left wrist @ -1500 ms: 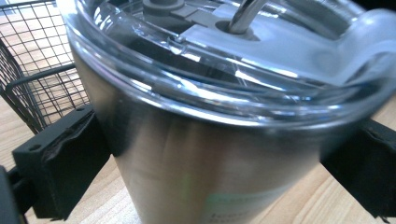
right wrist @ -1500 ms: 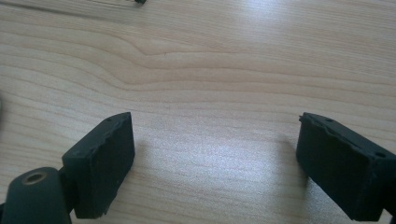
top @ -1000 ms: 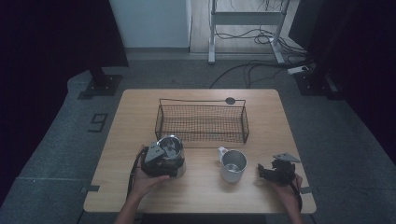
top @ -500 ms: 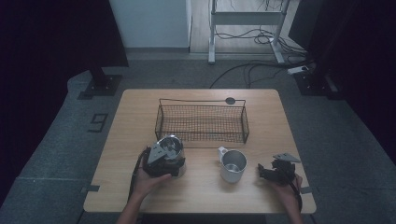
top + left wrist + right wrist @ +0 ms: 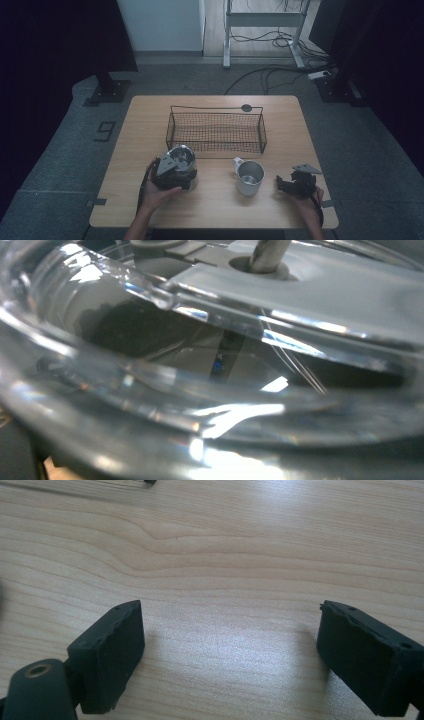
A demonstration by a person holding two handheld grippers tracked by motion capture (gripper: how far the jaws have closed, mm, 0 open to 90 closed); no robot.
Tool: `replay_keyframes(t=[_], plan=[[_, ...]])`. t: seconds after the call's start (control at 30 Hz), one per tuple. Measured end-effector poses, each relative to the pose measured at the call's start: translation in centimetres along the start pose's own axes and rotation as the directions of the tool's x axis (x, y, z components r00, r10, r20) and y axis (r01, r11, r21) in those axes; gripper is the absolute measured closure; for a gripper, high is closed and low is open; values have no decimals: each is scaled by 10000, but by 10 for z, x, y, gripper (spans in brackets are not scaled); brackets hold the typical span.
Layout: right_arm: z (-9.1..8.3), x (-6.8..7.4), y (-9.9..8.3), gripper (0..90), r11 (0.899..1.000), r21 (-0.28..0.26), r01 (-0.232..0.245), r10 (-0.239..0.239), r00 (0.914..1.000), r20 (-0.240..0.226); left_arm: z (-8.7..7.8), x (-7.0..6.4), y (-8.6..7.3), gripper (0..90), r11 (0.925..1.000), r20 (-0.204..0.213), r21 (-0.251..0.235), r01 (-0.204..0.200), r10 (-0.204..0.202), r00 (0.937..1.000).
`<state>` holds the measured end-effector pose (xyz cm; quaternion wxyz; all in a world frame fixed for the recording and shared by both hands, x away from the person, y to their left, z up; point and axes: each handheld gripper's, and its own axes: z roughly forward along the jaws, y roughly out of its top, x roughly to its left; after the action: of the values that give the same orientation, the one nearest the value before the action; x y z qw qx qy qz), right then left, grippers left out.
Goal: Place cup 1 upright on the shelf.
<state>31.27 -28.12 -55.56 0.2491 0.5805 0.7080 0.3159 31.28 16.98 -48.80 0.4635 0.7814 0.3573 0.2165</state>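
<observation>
Slowly, the left gripper is carrying the glass jar away from the table's near edge: half a second back the jar was sitting lower and closer to the person, and now it is hanging just in front of the wire basket, near its left corner. To my eye this means the lift is under way and the jar is heading for the basket, though it is not yet over the rim. In the left gripper view the jar is pressing right up against the lens, so the jaws are hidden, yet the jar is clearly being held between them. It is looking clear and thick-walled, with bright glints on its curved glass and a metal fitting at its top. The right gripper is resting wide open and empty on the table, beside the steel mug, unchanged from a moment ago
</observation>
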Motion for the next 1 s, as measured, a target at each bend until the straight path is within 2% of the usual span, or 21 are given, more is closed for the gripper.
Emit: replay_keyframes(t=[0.4,1.0], plan=[[0,0,0,116,10000,-1,0,0,10000,-3,-14,3,3,43,9995,24,-272,145,-144,9999],[0,0,0,117,10000,-7,1,-1,10000,-10,-22,2,12,43,9994,136,-340,-1,6,9999]])
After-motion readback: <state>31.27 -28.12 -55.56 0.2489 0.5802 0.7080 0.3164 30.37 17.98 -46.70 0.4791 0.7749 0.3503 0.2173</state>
